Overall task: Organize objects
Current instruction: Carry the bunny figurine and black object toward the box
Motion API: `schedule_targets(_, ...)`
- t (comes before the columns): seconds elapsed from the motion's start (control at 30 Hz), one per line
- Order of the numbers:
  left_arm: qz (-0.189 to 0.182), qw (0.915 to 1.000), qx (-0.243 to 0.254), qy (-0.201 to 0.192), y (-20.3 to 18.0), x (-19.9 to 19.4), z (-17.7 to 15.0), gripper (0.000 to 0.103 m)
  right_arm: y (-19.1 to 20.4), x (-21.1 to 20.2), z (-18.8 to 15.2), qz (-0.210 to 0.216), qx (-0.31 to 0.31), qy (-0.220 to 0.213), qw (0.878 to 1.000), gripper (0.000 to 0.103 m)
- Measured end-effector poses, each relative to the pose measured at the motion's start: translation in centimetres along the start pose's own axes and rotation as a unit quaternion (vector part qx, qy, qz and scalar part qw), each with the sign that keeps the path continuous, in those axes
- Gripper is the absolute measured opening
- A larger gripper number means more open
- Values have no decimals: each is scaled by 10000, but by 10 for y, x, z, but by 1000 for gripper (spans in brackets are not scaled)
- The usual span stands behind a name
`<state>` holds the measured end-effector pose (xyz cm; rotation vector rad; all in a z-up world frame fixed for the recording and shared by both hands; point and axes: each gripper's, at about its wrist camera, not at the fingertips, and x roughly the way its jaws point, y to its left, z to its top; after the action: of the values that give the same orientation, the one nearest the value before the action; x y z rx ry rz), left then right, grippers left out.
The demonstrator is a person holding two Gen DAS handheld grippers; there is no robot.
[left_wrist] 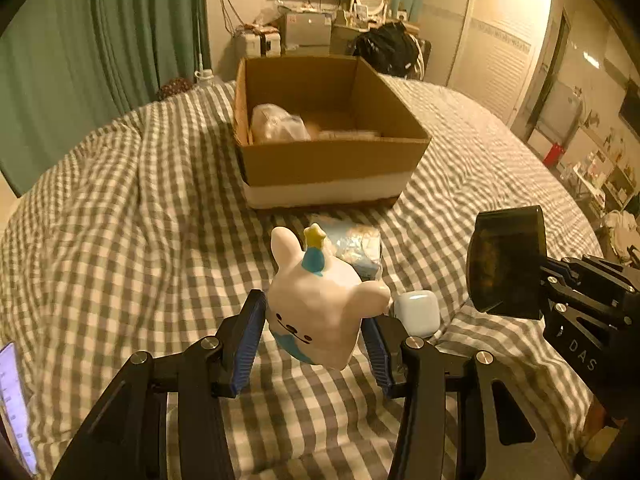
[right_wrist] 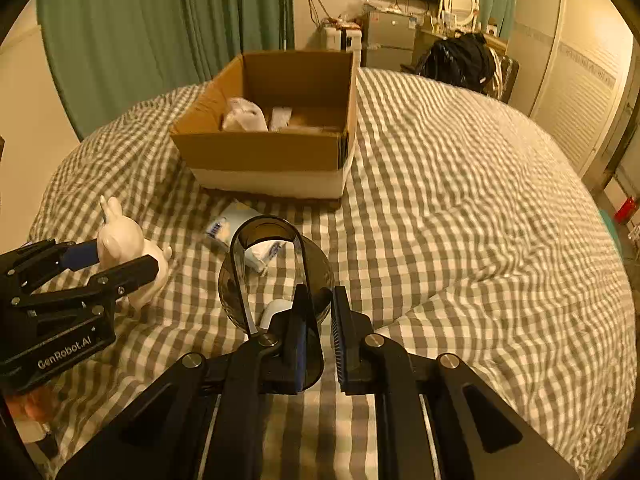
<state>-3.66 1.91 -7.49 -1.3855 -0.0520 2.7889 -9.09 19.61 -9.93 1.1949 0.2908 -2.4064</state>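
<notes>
A white rabbit figurine (left_wrist: 320, 308) with a blue hat and a yellow star hangs tilted above the checked bedcover, and my left gripper (left_wrist: 314, 338) is shut on its body. The right wrist view shows the same figurine (right_wrist: 120, 240) at the left in the left gripper (right_wrist: 114, 262). My right gripper (right_wrist: 318, 328) is shut on the wall of a dark see-through cup (right_wrist: 276, 272), one finger inside it and one outside. From the left wrist view the cup (left_wrist: 506, 260) is at the right, held by the right gripper (left_wrist: 548, 280). An open cardboard box (left_wrist: 332, 160) (right_wrist: 268, 156) stands farther back on the bed.
A white earbuds case (left_wrist: 416, 312) (right_wrist: 276, 308) and a blue-and-white packet (left_wrist: 356, 248) (right_wrist: 230, 224) lie on the checked bedcover (left_wrist: 120, 240) in front of the box. Bagged items lie inside the box. A lit phone (left_wrist: 12, 400) is at the left edge. Green curtains and cluttered furniture stand behind the bed.
</notes>
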Motion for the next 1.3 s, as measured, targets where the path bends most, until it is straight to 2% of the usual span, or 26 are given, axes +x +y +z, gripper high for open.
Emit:
schedule_targets(0.23,26,9996,3,-276,2,-37,3,49,12,-40,4,-36,-131,-295,9995,11)
schedule_targets(0.37,-32,9995,41,-303,2,-50,8,49,20,-61,9,-45,-247,-437,9987,11)
schedule_targets(0.63,-242,9990,47,-370,9,-63,39,49,30,-82,33,187,-399,-630,9970,11)
schedule_targets(1.0,-132,9978,77,-652,25,-48,113,49,26,-60,93,440,-377,-737,9956,11)
schedule_targets(1.3,-82,9977,90,-663,37,10,179,49,16,-17,164,533,-274,-851,9946,11)
